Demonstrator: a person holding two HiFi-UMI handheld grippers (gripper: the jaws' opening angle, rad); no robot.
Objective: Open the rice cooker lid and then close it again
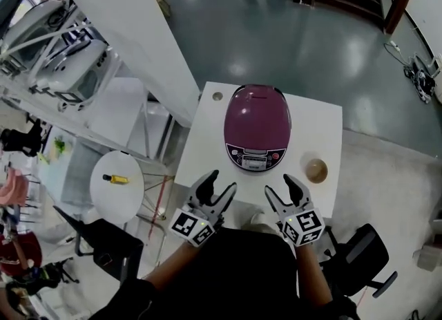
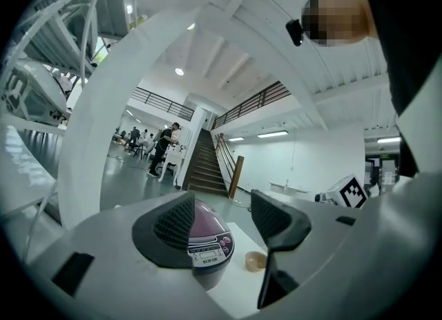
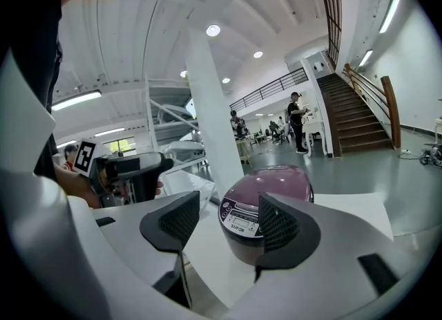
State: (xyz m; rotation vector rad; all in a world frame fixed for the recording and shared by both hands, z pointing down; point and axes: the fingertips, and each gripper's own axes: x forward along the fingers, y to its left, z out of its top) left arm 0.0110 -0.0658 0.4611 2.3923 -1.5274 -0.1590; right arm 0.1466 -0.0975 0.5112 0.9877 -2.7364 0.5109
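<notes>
The left gripper [image 2: 222,216] has its jaws wide apart with nothing gripped; only air lies between the ribbed pads [image 2: 175,222]. The right gripper [image 3: 228,218] is likewise spread wide and empty, touching nothing. Both hang side by side at the near edge of the white table [image 1: 205,147], jaws pointing forward and slightly inward toward each other.

Just ahead of both, and apart from both, stands the purple rice cooker [image 1: 257,125], its lid down and shut and its control panel [image 1: 255,157] turned toward the grippers. From the left gripper it lies ahead and a little to the right; from the right gripper, ahead and a little to the left. In each gripper view the cooker shows through the gap between the jaws, beyond the tips.

A small tan bowl [image 1: 316,170] sits on the table ahead of the right gripper and slightly to its right, beside the cooker's base.
</notes>
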